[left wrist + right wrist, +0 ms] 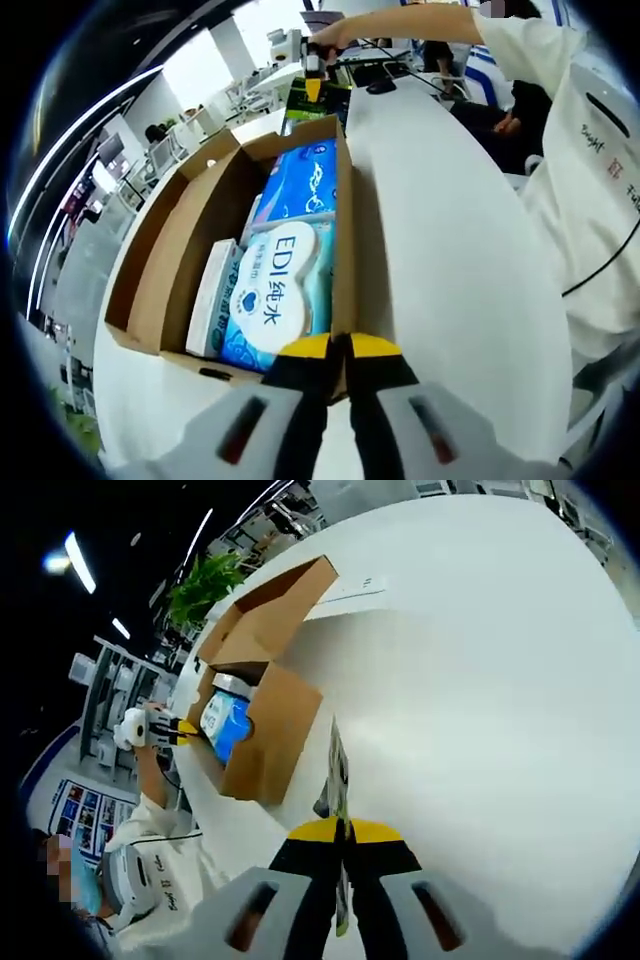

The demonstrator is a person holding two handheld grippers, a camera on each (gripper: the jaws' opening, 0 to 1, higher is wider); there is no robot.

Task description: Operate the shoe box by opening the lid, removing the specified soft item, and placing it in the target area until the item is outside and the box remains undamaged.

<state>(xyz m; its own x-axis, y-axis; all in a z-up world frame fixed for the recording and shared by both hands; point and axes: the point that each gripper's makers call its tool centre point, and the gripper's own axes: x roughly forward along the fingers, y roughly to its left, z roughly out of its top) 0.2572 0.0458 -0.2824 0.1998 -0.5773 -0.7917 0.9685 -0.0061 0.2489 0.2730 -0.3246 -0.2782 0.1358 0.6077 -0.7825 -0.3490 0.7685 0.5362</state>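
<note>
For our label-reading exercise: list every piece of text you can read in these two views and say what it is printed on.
"EDI 纯水": on the white-and-blue soft wipes pack in the open brown cardboard box.
Blue printed packet behind it: print too blurred to read.
White jacket of the person: small marks, unreadable.
Right gripper view: blue pack in the box, unreadable.

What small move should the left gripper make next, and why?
Probably open the left gripper and ease it forward and down onto the wipes pack. The cardboard box is already open, the soft pack lies on top inside, and the gripper sits shut at the box's near edge, holding nothing. The right gripper waits shut over the white table.
</note>
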